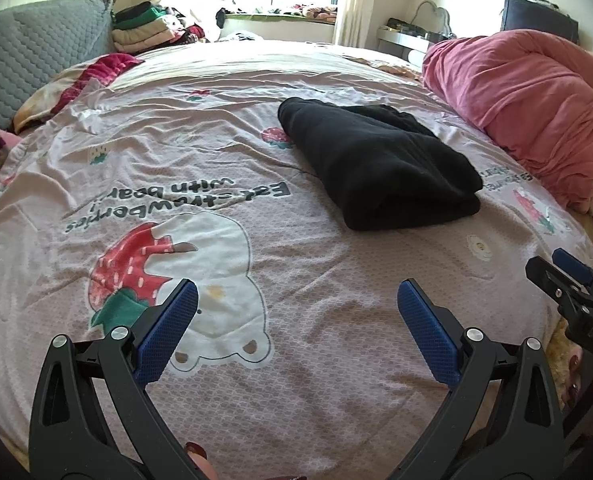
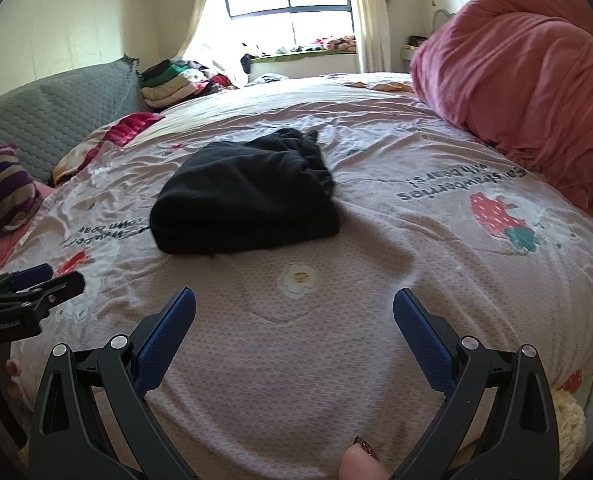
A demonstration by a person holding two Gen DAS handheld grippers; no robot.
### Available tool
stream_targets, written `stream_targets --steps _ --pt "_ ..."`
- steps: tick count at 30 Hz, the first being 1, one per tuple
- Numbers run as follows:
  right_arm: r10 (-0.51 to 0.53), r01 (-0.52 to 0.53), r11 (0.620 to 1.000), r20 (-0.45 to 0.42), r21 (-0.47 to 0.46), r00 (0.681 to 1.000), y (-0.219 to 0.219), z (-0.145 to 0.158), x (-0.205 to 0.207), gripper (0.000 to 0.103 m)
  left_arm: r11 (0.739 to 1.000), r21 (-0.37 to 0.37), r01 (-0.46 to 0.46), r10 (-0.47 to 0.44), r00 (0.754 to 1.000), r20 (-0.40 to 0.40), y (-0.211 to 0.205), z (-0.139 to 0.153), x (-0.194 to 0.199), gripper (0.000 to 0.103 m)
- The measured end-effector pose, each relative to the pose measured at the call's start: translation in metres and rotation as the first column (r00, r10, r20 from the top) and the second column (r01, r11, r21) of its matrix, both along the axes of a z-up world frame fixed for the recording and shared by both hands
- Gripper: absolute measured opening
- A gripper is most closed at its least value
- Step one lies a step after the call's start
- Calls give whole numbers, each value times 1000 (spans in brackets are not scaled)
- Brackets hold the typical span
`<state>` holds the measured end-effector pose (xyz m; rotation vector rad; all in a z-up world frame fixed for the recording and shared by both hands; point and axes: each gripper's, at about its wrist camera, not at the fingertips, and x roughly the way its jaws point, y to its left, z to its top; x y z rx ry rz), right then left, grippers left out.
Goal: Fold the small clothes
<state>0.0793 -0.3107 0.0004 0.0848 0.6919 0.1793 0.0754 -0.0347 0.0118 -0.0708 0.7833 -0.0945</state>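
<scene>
1. black garment (image 1: 376,164) lying folded into a thick bundle on the bed (image 1: 296,360), at about 1 o'clock in the left wrist view, at about 11 o'clock in the right wrist view (image 2: 248,200); well apart from both grippers.
2. likely risk: a pinch on the top layer alone, peeling the fold open instead of lifting the whole bundle.
3. likely risk: jaws biting into the wrinkled strawberry-print bedsheet (image 2: 416,280) beneath, dragging it along with the garment.
4. gathered waistband edge at the far side, loose enough to spill out if tugged.
5. left gripper (image 1: 296,296): jaws spread wide, holding nothing, hovering over the sheet.
6. right gripper (image 2: 294,304): jaws likewise wide apart, empty, touching nothing visible.
</scene>
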Motion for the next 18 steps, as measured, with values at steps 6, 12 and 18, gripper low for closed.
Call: stream_targets --steps 6,12,18 --pt "-168 168 986 8 19 986 -56 8 -10 98 998 -63 -31 28 998 -47 17 -3 5 94" --pt "-560 560 828 0 -21 828 -200 7 -34 98 974 -57 -221 217 974 -67 108 20 16 94" --pt "-873 855 488 -111 -175 475 -380 -26 -66 98 869 119 -481 488 871 -45 258 38 29 94"
